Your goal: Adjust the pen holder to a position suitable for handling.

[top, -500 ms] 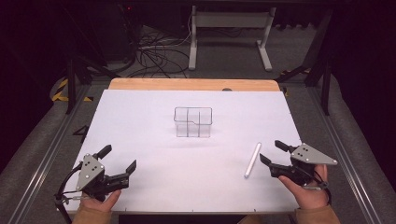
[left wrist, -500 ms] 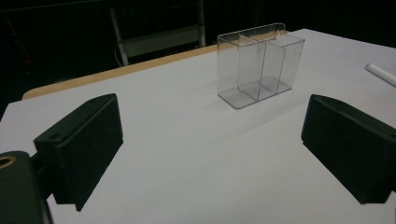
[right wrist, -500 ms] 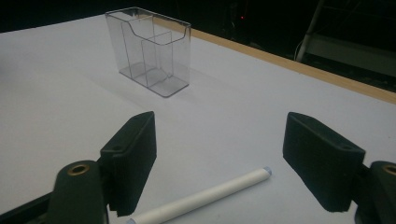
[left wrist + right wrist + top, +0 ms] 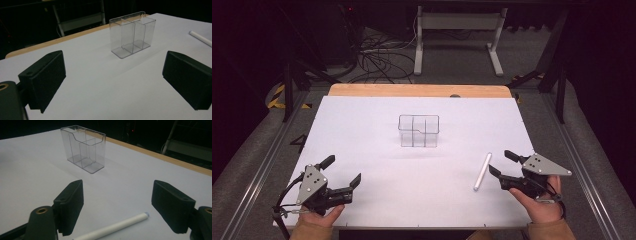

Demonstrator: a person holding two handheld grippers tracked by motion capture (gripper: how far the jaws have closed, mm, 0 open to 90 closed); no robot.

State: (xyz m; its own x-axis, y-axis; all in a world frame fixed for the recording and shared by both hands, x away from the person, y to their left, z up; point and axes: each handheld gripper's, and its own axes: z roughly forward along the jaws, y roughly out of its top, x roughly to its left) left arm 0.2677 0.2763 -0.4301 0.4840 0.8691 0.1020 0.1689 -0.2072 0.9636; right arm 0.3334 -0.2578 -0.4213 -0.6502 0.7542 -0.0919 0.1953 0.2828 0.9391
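Standing upright mid-table, the clear divided holder (image 4: 419,131) is empty, the white tube (image 4: 482,171) lies flat just beside your right gripper (image 4: 503,163), and your left gripper (image 4: 341,171) waits near the front-left corner, both with jaws apart.

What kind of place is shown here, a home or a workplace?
Probably a lab or recording studio, not a home: a table under plain white sheeting, bundled cables on the floor behind, dark surroundings, and a person holding the left gripper and right gripper.
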